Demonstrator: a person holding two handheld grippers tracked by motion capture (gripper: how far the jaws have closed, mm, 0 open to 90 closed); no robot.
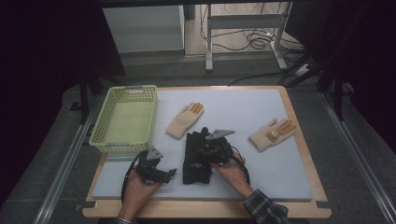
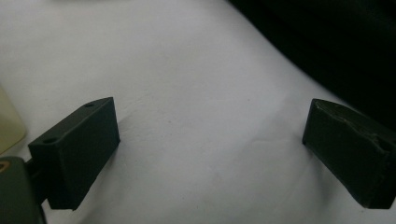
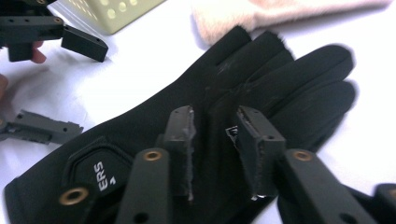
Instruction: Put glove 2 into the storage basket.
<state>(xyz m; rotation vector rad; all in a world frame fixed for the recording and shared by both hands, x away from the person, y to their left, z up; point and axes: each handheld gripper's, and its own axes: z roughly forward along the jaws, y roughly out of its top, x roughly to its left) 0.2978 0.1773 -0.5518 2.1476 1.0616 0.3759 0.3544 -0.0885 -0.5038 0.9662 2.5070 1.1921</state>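
Now your left gripper (image 1: 172, 172) hovers wide open and empty, just left of the black glove (image 3: 261, 88). Your right gripper (image 3: 215, 140) rests partly open on its palm, gripping nothing. Soft, limp fabric: pinch a fold mid-palm.

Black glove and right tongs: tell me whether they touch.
Touching. In the right gripper view the right tongs press their tips into the black glove, a fold between them.

Left claw (image 1: 172, 173) agape, right claw (image 3: 215, 135) half-parted.
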